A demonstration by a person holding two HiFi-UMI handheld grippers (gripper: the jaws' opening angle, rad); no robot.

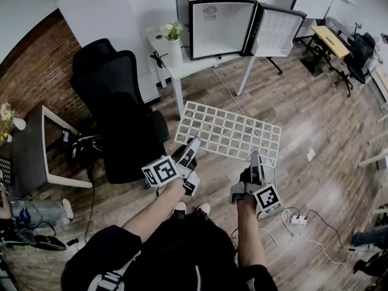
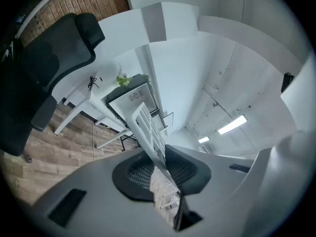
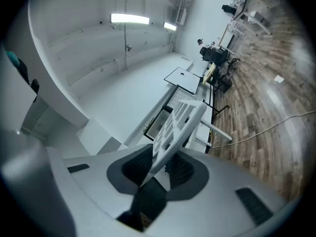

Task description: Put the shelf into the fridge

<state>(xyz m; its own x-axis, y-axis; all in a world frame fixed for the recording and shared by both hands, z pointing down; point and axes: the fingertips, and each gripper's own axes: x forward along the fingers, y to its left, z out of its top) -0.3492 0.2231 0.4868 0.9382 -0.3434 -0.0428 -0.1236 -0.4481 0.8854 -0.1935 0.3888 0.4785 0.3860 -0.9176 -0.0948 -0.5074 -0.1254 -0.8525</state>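
The left gripper [image 1: 191, 145] is clamping the near long edge of the white grid shelf [image 1: 230, 132], close to that edge's left end. In the left gripper view, the left gripper [image 2: 160, 171] is showing both dark pads [image 2: 136, 174] pressing against the shelf [image 2: 147, 125]. The jaws are standing only as far apart as the thin panel between them, and the panel is running edge-on away from the camera.

The right gripper [image 1: 255, 158] is clamping the same near edge toward its right end. In the right gripper view, the right gripper [image 3: 157, 171] is closing its pads [image 3: 185, 169] on the shelf [image 3: 180, 120] in the same manner, with the grid slanting up and away from the jaws.

The shelf is hanging between the two grippers in front of the person, over the wooden floor [image 1: 315, 156]. It is lying nearly flat with its grid face turned upward. Its long axis is running left to right across the head view and sloping slightly down to the right. Its far long edge is pointing toward the fridge [image 1: 221, 26].

The fridge is standing on a white table [image 1: 182, 68], well apart from the shelf. Its door [image 1: 277, 30] is standing open to the right. A black office chair [image 1: 115, 120] is standing just to the left of the left gripper.
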